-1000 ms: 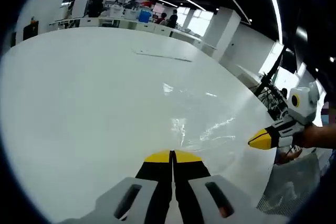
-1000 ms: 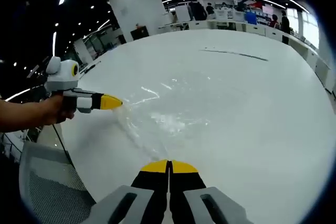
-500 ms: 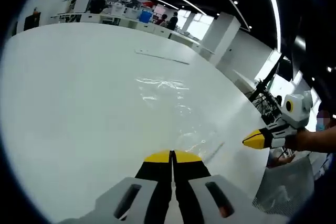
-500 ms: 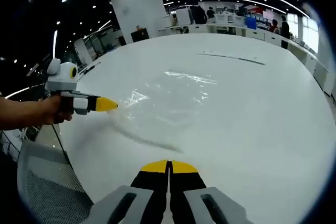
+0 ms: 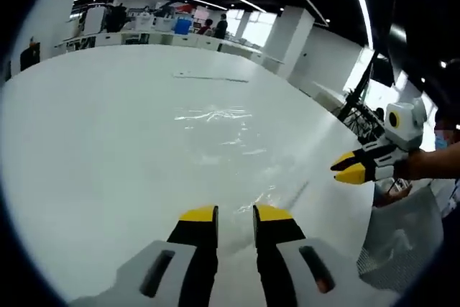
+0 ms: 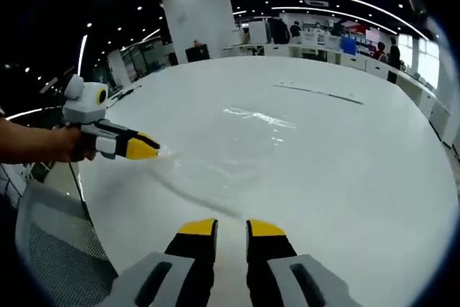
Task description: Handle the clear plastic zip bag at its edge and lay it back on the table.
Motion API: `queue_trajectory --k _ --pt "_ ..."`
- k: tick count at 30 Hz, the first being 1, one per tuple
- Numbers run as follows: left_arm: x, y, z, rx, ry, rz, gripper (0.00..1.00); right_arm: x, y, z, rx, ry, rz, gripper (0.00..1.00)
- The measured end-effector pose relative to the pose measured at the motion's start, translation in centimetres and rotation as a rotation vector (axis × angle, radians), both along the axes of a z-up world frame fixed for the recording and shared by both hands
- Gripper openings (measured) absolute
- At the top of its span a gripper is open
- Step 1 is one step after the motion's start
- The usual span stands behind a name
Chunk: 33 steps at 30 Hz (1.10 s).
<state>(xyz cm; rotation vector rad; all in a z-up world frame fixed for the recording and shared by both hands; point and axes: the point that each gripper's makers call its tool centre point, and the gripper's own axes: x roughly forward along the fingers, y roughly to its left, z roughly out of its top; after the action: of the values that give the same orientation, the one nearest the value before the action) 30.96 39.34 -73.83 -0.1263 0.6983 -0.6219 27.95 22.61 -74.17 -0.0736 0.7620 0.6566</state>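
White table (image 5: 86, 149): bare apart from one item. Clear plastic zip bag (image 5: 223, 131): now laid flat near the table's near edge, where half a second ago its edge was held; the task is judged essentially done. Left gripper (image 5: 234, 215) and right gripper (image 6: 231, 228): jaws formerly closed, now parted, nothing gripped.

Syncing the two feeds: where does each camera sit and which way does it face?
Left gripper view: rides the left gripper, looking across the white table over the flat clear bag; its own jaws stand apart, with the right gripper and a hand at right.
Right gripper view: rides the right gripper, same table and bag; own jaws apart, left gripper and hand at left.
Shared: table, bag, the office behind.
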Motion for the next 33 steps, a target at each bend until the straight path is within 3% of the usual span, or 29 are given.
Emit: queue_trajectory --k 2,12,22,33 --pt "-0.4 0.0 0.2 0.041 -0.038 -0.042 0.28 -0.3 0.0 0.3 0.002 -0.012 0.008 0.23" --pt "-2.3 0.4 1.7 0.11 -0.133 -0.157 0.48 -1.4 0.2 2.3 0.004 -0.099 0.053 0.48" --pt "-5.6 2.6 4.5 0.095 -0.222 -0.138 0.62 -3.6 -0.9 2.9 -0.042 -0.164 0.095 0.74" --pt "-10.1 3.7 5.3 0.132 -0.28 -0.168 0.77 -6.7 -3.2 4.1 -0.094 -0.223 0.102 0.91"
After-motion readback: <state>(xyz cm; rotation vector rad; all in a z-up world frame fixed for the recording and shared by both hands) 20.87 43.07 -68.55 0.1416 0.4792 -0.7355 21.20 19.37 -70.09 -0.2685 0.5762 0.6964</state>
